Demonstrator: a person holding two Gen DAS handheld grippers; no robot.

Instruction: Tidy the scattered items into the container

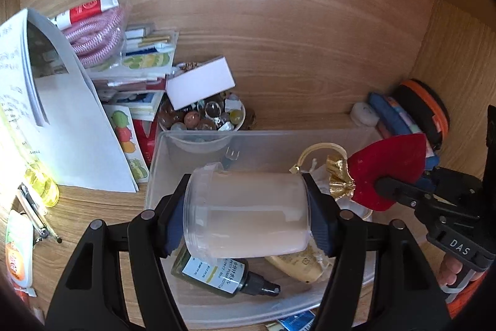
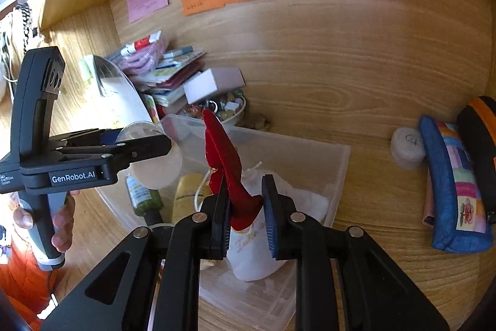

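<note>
The container point(image 1: 161, 163), a clear plastic bin on the wooden desk point(image 1: 294, 58), sits below both tongs and already holds a dark green dropper bottle point(image 1: 217, 273), a yellow tube point(image 1: 294, 264) and a white cloth bag point(image 2: 257, 250). The left tongs point(image 1: 246, 216) grip a translucent jar point(image 1: 248, 213) of pale pink contents, taken across its ends and held on its side over the bin (stiff, smooth plastic, probably slippery, and judging by its fill not light); a hold across the middle of the body looks safer. The right tongs point(image 2: 246, 207) pinch a red velvet pouch point(image 2: 223, 157) with gold trim by its lower edge, the soft, light cloth standing up limp above the bin. Smaller clutter waits on the desk: a patchwork pencil case point(image 2: 455, 185), a white box point(image 1: 200, 82), a bowl of beads point(image 1: 201, 117).
</note>
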